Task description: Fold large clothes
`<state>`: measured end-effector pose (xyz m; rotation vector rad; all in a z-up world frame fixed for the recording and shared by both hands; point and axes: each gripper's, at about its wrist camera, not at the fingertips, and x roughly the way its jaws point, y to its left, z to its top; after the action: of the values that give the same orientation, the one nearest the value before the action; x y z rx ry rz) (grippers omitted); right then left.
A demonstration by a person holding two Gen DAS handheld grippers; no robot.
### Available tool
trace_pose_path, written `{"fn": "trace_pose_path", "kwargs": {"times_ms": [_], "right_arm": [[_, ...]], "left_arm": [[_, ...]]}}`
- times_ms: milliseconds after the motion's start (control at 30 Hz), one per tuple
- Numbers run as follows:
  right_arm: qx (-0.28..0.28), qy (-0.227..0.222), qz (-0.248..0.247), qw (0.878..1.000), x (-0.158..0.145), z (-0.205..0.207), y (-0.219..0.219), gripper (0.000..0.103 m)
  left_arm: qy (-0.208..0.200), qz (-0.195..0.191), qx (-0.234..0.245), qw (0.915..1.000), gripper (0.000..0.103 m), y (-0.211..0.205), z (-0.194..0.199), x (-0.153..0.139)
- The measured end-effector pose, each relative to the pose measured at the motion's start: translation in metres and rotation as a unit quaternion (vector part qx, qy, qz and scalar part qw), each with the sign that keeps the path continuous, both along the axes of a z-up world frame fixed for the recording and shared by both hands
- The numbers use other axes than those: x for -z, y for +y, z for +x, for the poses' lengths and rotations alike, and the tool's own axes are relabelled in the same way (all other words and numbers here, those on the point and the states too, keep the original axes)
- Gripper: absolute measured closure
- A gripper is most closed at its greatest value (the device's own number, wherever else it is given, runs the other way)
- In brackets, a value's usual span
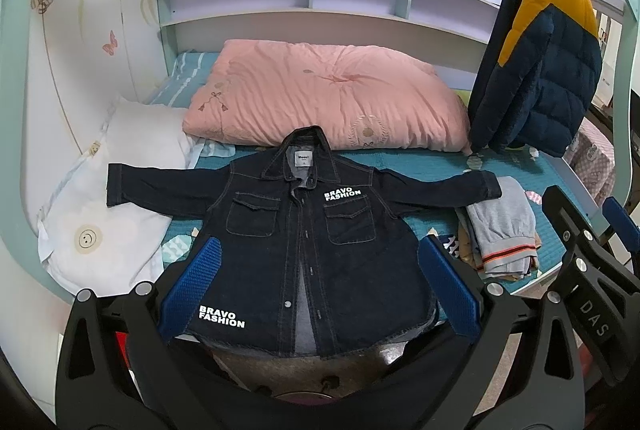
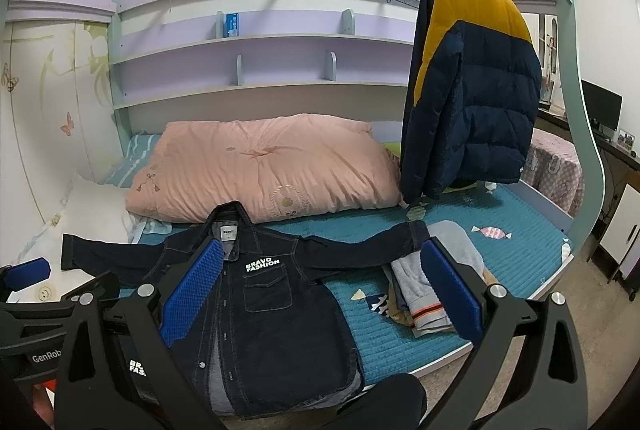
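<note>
**Jacket spread flat, both hand-held grippers wide and empty**

My left hand-held gripper [image 1: 320,286] stands wide, its blue pads apart on either side of the jacket's lower half, gripping nothing. My right hand-held gripper [image 2: 322,294] is just as wide and also empty.

The jacket [image 1: 304,230] lies face up on the bed [image 1: 416,165], front placket closed, collar toward the pink quilt [image 1: 328,93], both sleeves stretched straight out to the sides. Its hem hangs at the bed's near edge.

The left view looks squarely down the jacket's middle and shows both chest pockets, the white lettering on the chest and again near the hem, and the whole of one sleeve lying across the white pillow [image 1: 112,213]. In the right view that hem lettering is partly hidden behind my own finger, and the jacket sits off to the left.

The right view shows more of the bed's bare teal cover beyond the folded pile [image 2: 432,282], which touches the other sleeve's cuff. It also takes in the puffer coat [image 2: 472,81] hanging full length from a rail, and a monitor [image 2: 600,105] past the bed frame. My left gripper's finger shows at that view's left edge.
</note>
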<state>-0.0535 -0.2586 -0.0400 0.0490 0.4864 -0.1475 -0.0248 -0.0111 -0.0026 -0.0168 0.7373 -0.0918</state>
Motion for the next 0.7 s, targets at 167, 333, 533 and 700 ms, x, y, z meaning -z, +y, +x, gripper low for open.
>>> {"fn": "trace_pose_path", "kwargs": {"times_ms": [167,333,533,700], "right_arm": [[0.001,0.000,0.001,1.000,0.000,0.000,0.000,0.007],[-0.003,0.002,0.005,1.000,0.000,0.000,-0.001,0.007],[-0.005,0.007,0.009,1.000,0.001,0.005,-0.003,0.007],[-0.005,0.015,0.011,1.000,0.004,0.012,-0.003,0.007]], "left_arm": [[0.000,0.000,0.000,1.0000,0.005,0.000,0.000,0.000],[0.000,0.001,0.000,1.0000,0.005,0.000,0.000,0.000],[0.002,0.002,-0.001,1.0000,0.005,0.000,0.001,0.000],[0.008,0.000,-0.002,1.0000,0.005,0.001,0.007,0.003]]}}
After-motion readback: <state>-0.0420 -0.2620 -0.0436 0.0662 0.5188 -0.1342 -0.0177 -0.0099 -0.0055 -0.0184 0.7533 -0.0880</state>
